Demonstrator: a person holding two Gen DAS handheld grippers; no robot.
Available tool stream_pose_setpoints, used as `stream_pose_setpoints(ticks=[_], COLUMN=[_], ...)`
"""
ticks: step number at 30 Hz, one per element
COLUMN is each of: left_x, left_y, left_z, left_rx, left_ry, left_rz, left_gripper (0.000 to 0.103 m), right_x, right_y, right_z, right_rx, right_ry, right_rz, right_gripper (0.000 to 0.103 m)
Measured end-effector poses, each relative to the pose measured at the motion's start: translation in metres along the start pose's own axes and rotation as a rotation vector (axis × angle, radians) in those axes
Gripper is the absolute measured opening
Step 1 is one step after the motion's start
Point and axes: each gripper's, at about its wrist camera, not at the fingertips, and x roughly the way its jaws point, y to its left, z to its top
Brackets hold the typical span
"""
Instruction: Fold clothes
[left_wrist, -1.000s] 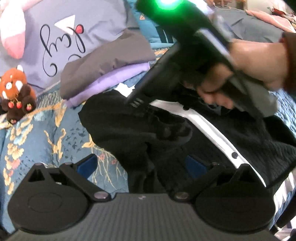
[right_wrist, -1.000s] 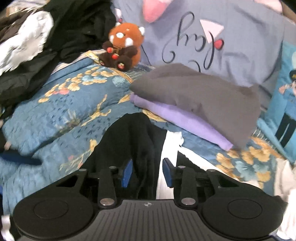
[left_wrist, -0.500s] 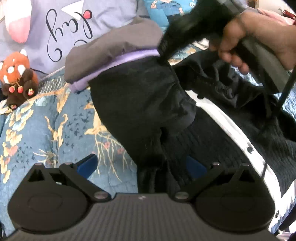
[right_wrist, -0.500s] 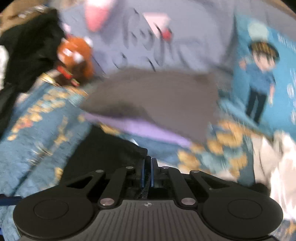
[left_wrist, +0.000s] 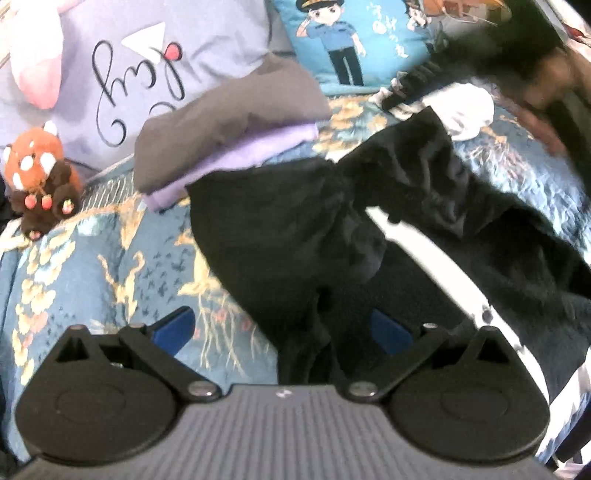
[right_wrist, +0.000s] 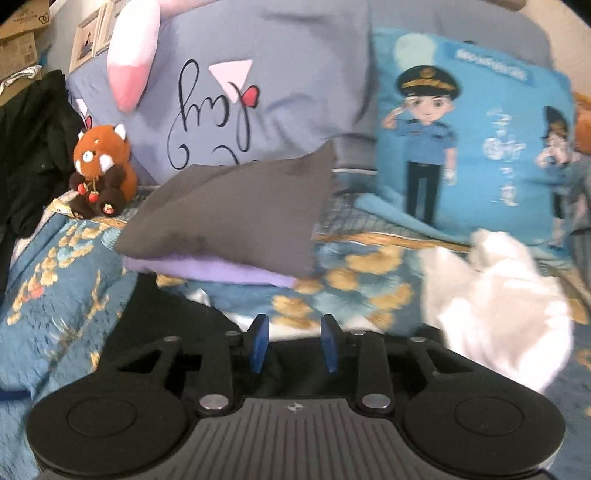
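Your left gripper (left_wrist: 282, 328) is spread wide with the black garment (left_wrist: 295, 229) lying between its fingers, ungripped. Your right gripper (right_wrist: 293, 345) is parted, empty, above the quilt (right_wrist: 55, 295).

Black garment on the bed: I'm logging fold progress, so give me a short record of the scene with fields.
garment: black garment with white stripe, crumpled on blue floral bedspread
left gripper: jaws open, black fabric lying between them
right gripper: jaws open, nothing gripped
folded stack: grey top on purple top
nearby: white cloth, stuffed toy
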Motion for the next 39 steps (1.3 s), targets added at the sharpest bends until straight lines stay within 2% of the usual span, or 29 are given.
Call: stream_pose_setpoints(ticks=[3, 6, 9, 12, 13, 14, 15, 18, 21, 24, 26, 28, 31, 35, 39], left_x=[0.001, 0.003, 0.002, -0.002, -0.003, -0.004, -0.005, -0.007, -0.007, -0.009, -0.011, -0.012, -0.013, -0.015, -0.017], left_y=[-0.003, -0.006, -0.009, -0.010, -0.010, -0.010, -0.009, -0.003, 0.007, 0.012, 0.014, 0.015, 0.015, 0.016, 0.016], left_z=[0.013, 0.026, 0.034, 0.035, 0.033, 0.031, 0.029, 0.019, 0.012, 0.007, 0.005, 0.004, 0.003, 0.001, -0.001], left_rx=[0.010, 0.020, 0.018, 0.006, 0.007, 0.007, 0.010, 0.002, -0.028, -0.046, -0.054, -0.055, -0.057, -0.065, -0.070], left_ry=[-0.010, -0.019, -0.027, -0.024, -0.019, -0.015, -0.007, 0.012, 0.035, 0.039, 0.037, 0.035, 0.032, 0.030, 0.036], left_rz=[-0.017, -0.035, -0.040, -0.042, -0.035, -0.029, -0.022, -0.007, -0.010, 0.000, -0.007, -0.008, -0.009, -0.018, -0.022], left_gripper=[0.103, 0.103, 0.103, 0.103, 0.103, 0.103, 0.103, 0.103, 0.103, 0.103, 0.103, 0.103, 0.103, 0.103, 0.103], right_x=[-0.023, -0.038, -0.035, -0.023, -0.019, -0.016, -0.017, -0.026, -0.021, -0.022, -0.030, -0.043, -0.052, -0.028, 0.013], right_y=[-0.002, 0.013, 0.023, 0.027, 0.029, 0.033, 0.040, 0.066, 0.081, 0.076, 0.066, 0.058, 0.044, 0.021, 0.005], right_z=[-0.023, -0.054, -0.075, -0.080, -0.080, -0.080, -0.080, -0.085, -0.091, -0.090, -0.082, -0.073, -0.053, -0.024, -0.002], right_rx=[-0.092, -0.232, -0.238, -0.185, -0.177, -0.186, -0.216, -0.379, -0.489, -0.446, -0.357, -0.296, -0.224, -0.139, -0.045], right_ry=[-0.002, 0.014, 0.051, 0.063, 0.056, 0.042, 0.017, -0.038, 0.060, 0.084, 0.076, 0.029, -0.044, -0.036, 0.057], right_rz=[-0.006, 0.032, 0.064, 0.061, 0.049, 0.028, 0.010, 0.014, 0.094, 0.133, 0.208, 0.258, 0.233, 0.116, 0.103], right_gripper=[0.031, 0.031, 0.031, 0.031, 0.028, 0.010, 0.007, 0.007, 0.010, 0.024, 0.032, 0.038, 0.051, 0.051, 0.047])
